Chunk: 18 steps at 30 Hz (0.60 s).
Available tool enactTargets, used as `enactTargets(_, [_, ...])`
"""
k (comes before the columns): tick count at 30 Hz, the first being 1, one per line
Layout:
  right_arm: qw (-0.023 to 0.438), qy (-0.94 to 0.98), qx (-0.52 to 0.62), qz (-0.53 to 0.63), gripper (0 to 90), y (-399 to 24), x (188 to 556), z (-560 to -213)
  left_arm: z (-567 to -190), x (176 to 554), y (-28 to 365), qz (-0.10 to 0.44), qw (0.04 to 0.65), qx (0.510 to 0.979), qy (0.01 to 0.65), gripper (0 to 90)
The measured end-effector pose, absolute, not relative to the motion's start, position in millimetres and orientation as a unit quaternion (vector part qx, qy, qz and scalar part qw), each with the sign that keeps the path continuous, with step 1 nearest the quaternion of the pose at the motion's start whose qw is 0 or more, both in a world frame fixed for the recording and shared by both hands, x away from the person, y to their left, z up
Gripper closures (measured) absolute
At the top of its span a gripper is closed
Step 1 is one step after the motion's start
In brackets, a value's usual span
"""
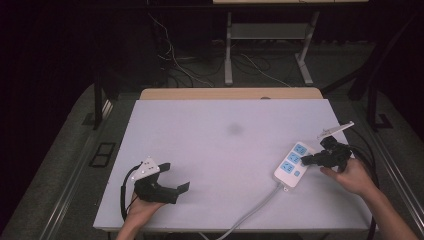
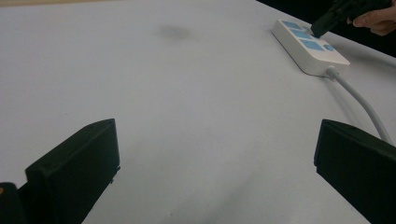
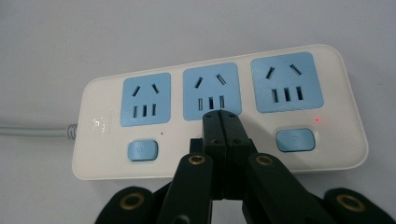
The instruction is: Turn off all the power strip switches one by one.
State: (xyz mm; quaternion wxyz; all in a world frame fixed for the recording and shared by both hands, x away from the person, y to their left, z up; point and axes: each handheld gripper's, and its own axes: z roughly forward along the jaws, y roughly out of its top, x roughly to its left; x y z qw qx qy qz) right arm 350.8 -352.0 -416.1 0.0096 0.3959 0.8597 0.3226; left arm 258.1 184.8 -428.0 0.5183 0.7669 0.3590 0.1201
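A white power strip (image 1: 294, 165) with three blue sockets lies at the table's right side, also in the left gripper view (image 2: 308, 51) and close up in the right gripper view (image 3: 102, 149). My right gripper (image 3: 220, 116) is shut with nothing between its jaws. Its tips rest on the strip just below the middle socket and hide the spot between the two visible blue buttons (image 3: 143, 150). A small red light (image 3: 317, 120) glows by the right-hand button. My left gripper (image 1: 175, 176) rests open on the table at the front left, jaws wide apart (image 2: 217, 154) and holding nothing.
The strip's grey cable (image 1: 250, 212) runs from its near end to the table's front edge. A faint dark smudge (image 1: 234, 129) marks the white tabletop (image 1: 200, 130). A wooden edge (image 1: 230, 93) runs along the back, with table legs and cables on the floor beyond.
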Motion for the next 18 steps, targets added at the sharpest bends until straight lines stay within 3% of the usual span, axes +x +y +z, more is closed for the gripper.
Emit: enactTargets(18, [-0.002,0.875,0.371,0.312,90.0,-339.5,353.7,-411.1,-428.0,258.1,187.3,0.120,0.520,0.765,0.362,0.0])
